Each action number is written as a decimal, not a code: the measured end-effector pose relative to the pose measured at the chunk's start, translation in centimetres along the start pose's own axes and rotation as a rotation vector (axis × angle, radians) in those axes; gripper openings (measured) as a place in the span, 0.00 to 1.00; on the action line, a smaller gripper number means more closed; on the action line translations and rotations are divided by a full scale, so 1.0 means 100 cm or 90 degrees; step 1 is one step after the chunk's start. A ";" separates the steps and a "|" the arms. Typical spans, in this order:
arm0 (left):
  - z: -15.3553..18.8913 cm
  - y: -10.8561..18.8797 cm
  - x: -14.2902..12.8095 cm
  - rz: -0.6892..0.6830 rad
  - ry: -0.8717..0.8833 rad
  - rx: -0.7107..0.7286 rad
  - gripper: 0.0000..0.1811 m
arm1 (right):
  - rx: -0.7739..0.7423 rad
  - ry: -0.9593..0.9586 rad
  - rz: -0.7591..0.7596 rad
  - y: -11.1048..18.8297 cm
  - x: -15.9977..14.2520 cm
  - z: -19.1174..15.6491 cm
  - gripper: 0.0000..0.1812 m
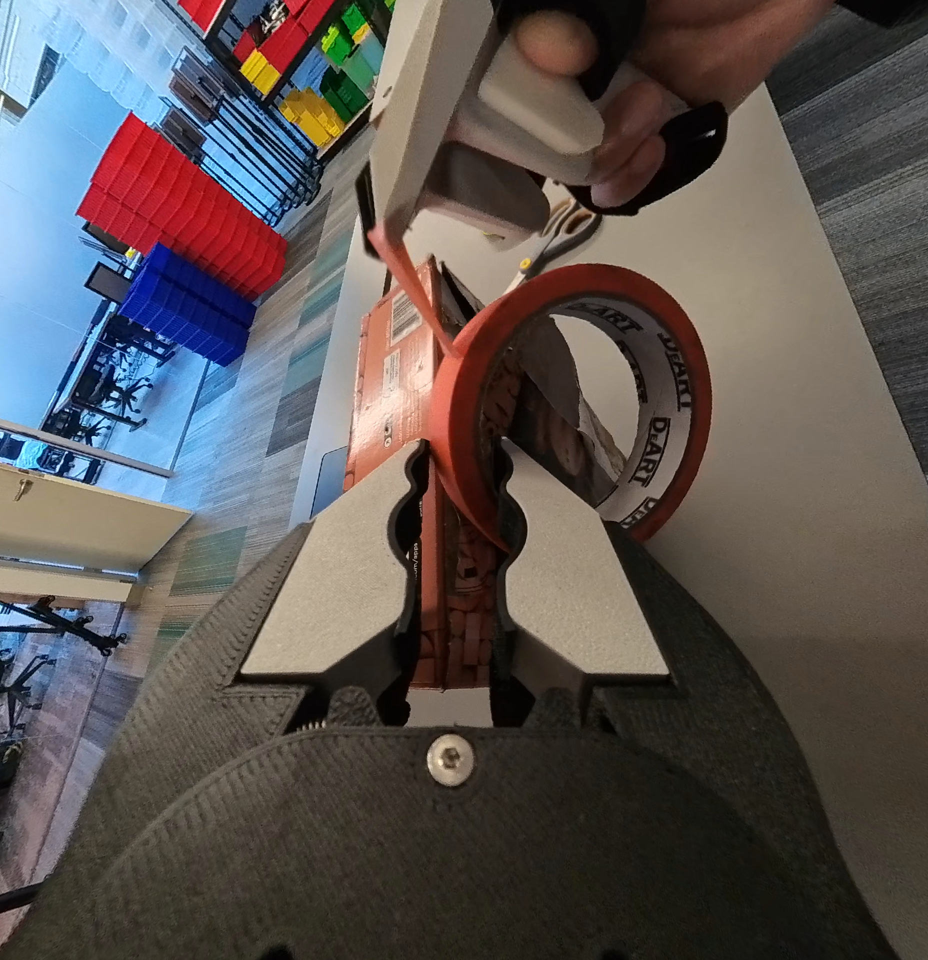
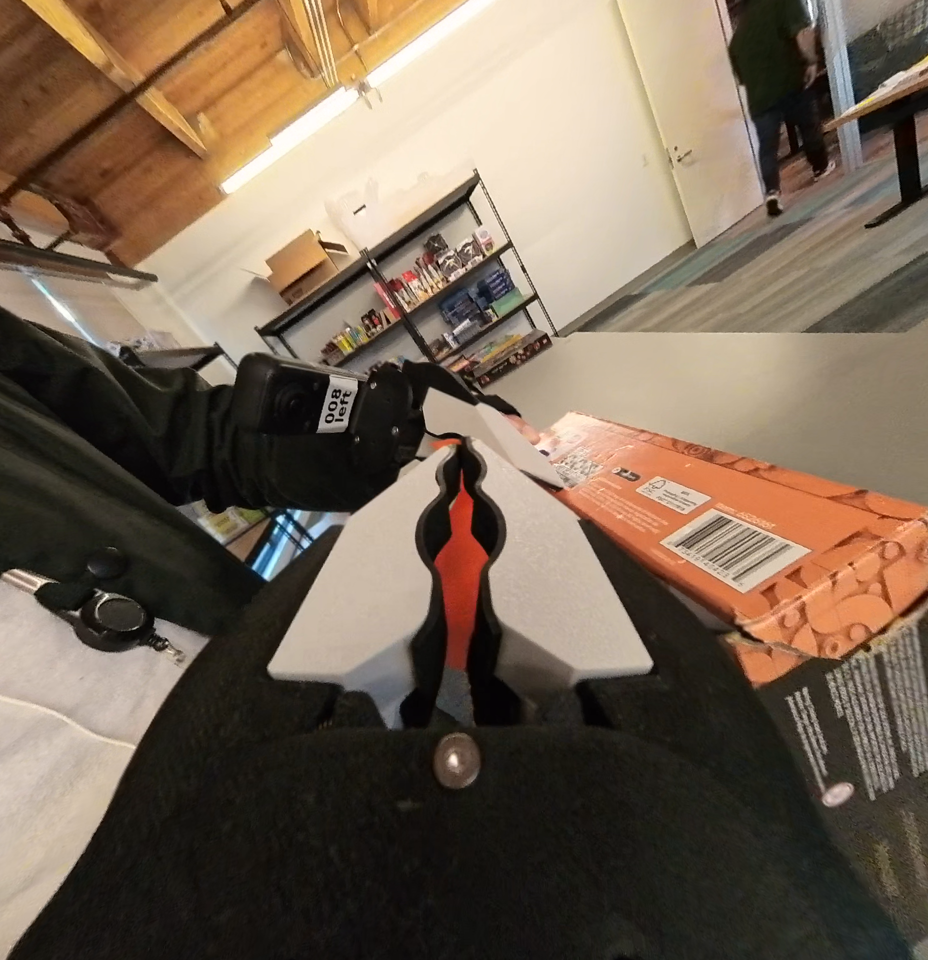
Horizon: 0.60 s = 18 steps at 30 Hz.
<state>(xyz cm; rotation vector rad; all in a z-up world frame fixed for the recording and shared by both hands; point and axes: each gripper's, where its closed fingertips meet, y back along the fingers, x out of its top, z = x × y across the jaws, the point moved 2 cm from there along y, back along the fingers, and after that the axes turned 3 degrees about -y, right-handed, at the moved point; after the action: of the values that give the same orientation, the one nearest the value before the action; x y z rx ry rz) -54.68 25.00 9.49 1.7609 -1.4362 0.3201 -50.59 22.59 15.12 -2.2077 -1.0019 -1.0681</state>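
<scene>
tape drawn off a roll beside a long orange box

grey flat tabletop (image 1: 763, 571) carries everything; the left wrist view is rolled, so the table runs up the frame.

long orange-and-black cardboard box (image 1: 394, 384), printed with a barcode label, lies on the table with its long axis running straight away from the left camera. in the right wrist view the same box (image 2: 711, 509) runs from the lower right corner toward the middle, one torn end flap nearest the lens.

roll of red-orange masking tape on a white printed cardboard core (image 1: 571, 400) stands on edge, hole facing across the frame, against the box's side and partly over it.

left gripper (image 1: 462, 467), grey fingers on a black body, is clamped about the near rim of the roll, jaws narrow, the box lying in the gap beyond.

right gripper (image 1: 371, 239) shows at the top of the left view, with a hand (image 1: 659, 62) on its handle. its jaws pinch the free end of a narrow red strip of tape (image 1: 415, 296) that runs taut and straight, slanting from the roll's rim up to the fingertips. in its own view the right gripper (image 2: 464, 457) is nearly closed with red strip between the pads.

grey-handled scissors (image 1: 555, 244) lie on the table past the roll, just beyond the box's far end.
</scene>
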 end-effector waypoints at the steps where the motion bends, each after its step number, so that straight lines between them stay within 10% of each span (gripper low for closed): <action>1: 0.000 0.000 0.000 0.000 0.000 0.000 0.12 | 0.003 -0.001 0.009 0.002 0.001 -0.001 0.00; 18: 0.015 0.004 0.003 0.012 0.018 -0.099 0.29 | 0.059 0.017 -0.003 0.028 -0.005 -0.032 0.00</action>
<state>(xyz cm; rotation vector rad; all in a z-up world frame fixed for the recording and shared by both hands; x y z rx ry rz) -55.40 23.69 8.95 1.6134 -1.4189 0.2354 -50.06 18.52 16.23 -2.1132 -1.0240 -1.0303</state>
